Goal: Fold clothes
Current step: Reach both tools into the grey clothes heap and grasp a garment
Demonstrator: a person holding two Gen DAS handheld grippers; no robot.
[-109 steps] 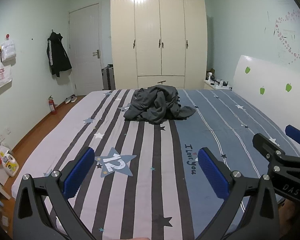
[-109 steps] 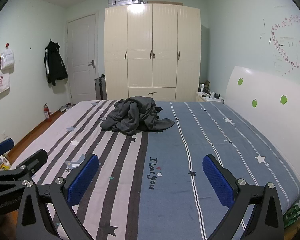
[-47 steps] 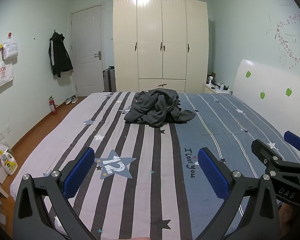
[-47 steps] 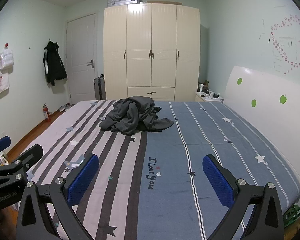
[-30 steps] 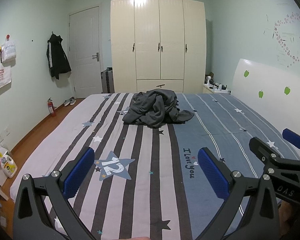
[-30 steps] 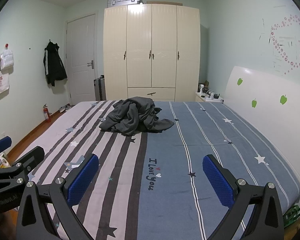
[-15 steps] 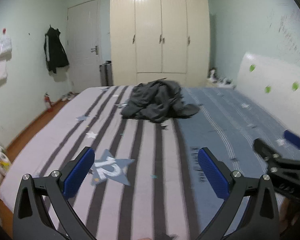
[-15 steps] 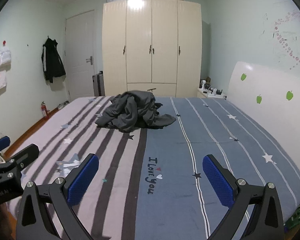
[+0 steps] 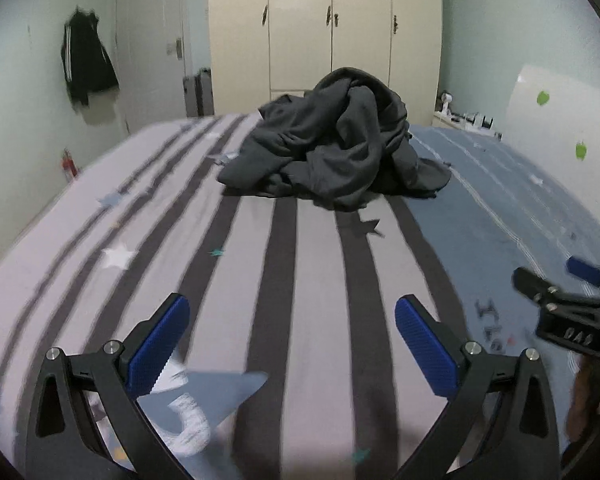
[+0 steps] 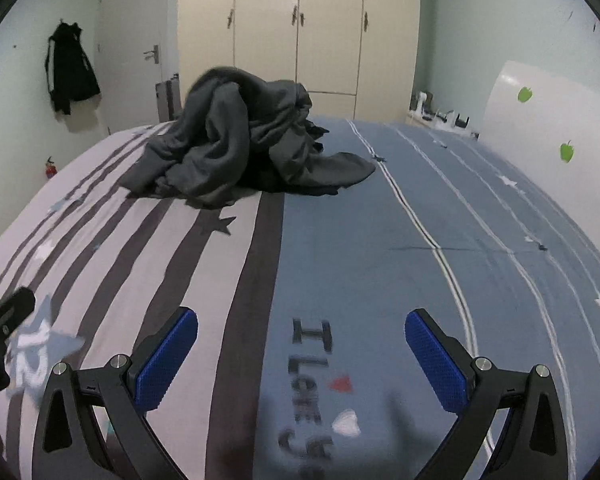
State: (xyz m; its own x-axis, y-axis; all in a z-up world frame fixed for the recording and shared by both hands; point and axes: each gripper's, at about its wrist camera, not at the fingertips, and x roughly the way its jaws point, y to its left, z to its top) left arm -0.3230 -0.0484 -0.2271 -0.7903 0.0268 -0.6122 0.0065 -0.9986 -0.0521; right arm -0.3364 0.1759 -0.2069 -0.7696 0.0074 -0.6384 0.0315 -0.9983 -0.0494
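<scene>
A crumpled dark grey garment (image 9: 336, 152) lies in a heap on the far middle of the bed (image 9: 308, 280), also seen in the right wrist view as the same garment (image 10: 244, 148). My left gripper (image 9: 292, 328) hangs open low over the striped sheet, well short of the heap, nothing between its blue pads. My right gripper (image 10: 300, 340) is open too, over the blue part of the bed (image 10: 380, 264) near the "I Love you" print. Each view shows the other gripper at its edge: the right gripper (image 9: 560, 284) and the left gripper (image 10: 4, 316).
A cream wardrobe (image 9: 324, 28) stands behind the bed with a door (image 9: 152, 56) to its left. A black jacket (image 9: 86, 68) hangs on the left wall. The white headboard (image 10: 548, 128) runs along the right. A nightstand (image 10: 440, 120) holds small items.
Both grippers have moved forward and lower over the bed, so the grey heap looks larger and closer. Both stay open and empty.
</scene>
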